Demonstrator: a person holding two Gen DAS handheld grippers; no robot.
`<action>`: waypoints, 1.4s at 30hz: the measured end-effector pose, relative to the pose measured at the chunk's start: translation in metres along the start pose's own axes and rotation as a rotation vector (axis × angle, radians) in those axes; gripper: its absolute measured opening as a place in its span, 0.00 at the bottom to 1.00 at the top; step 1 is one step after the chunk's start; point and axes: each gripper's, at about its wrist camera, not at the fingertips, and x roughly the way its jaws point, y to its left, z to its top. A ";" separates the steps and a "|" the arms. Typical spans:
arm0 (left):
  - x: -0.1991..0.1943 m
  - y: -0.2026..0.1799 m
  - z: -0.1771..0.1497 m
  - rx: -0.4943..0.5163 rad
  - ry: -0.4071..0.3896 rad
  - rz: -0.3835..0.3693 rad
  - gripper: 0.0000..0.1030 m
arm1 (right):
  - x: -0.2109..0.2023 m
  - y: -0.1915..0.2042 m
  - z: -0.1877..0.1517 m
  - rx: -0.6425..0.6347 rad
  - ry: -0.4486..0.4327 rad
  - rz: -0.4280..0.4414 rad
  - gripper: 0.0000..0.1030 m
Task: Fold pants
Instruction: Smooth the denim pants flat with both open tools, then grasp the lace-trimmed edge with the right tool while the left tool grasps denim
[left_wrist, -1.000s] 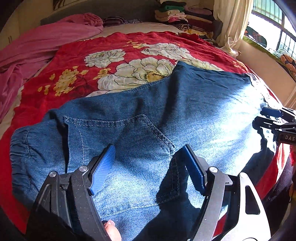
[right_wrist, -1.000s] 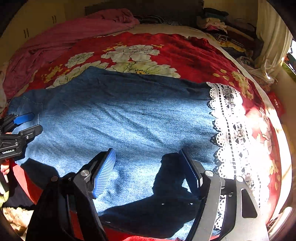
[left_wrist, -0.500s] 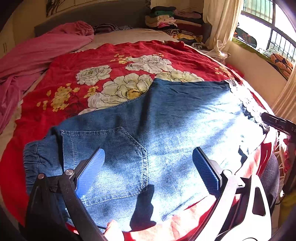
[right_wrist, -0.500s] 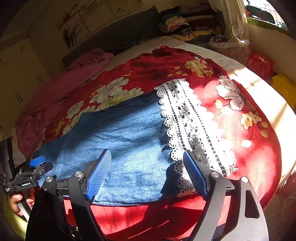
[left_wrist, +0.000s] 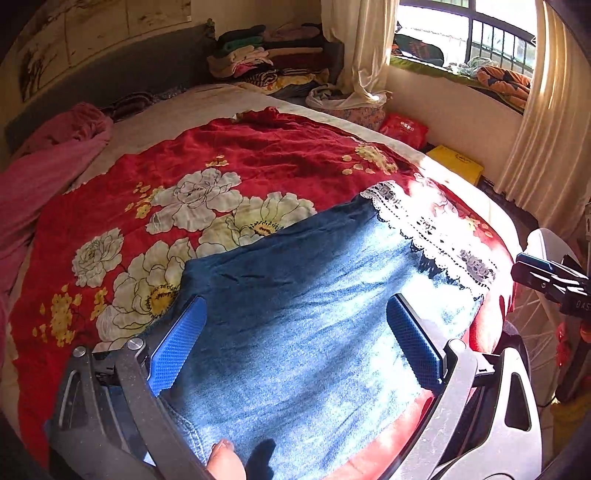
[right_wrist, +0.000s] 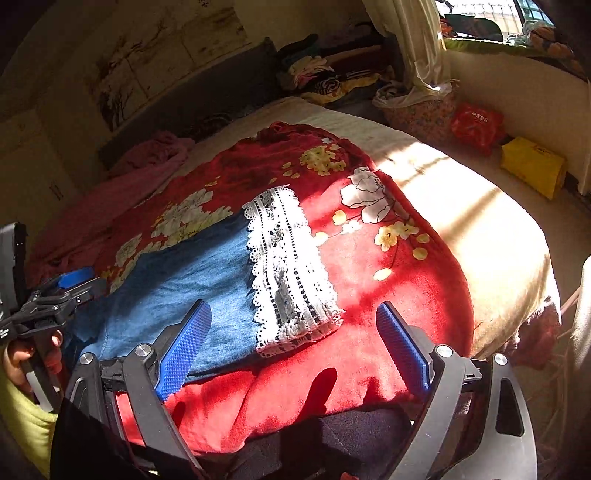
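Blue denim pants lie flat on a red floral blanket on the bed, with a white lace cuff at the right end. My left gripper is open and empty, hovering over the pants near the bed's front edge. In the right wrist view the pants and lace cuff lie ahead to the left. My right gripper is open and empty, above the blanket's front edge by the cuff. Each gripper shows at the edge of the other view: the right one, the left one.
A pink blanket lies bunched at the bed's left. Folded clothes are stacked at the headboard corner. A curtain and window stand at right. A red bag and a yellow bag sit on the floor beside the bed.
Both grippers have pulled back and swung right. The waist and back pocket have left the left view; the lace cuff now lies between the right gripper's fingers. The pants have not moved.
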 end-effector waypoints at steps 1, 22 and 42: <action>0.009 -0.003 0.007 0.016 0.015 -0.015 0.89 | 0.005 0.002 0.000 0.000 0.006 0.007 0.87; 0.172 -0.023 0.093 0.029 0.180 -0.267 0.55 | 0.058 -0.012 0.005 0.085 0.057 0.137 0.51; 0.178 -0.035 0.097 -0.004 0.199 -0.465 0.12 | 0.055 0.021 0.019 0.017 0.062 0.208 0.23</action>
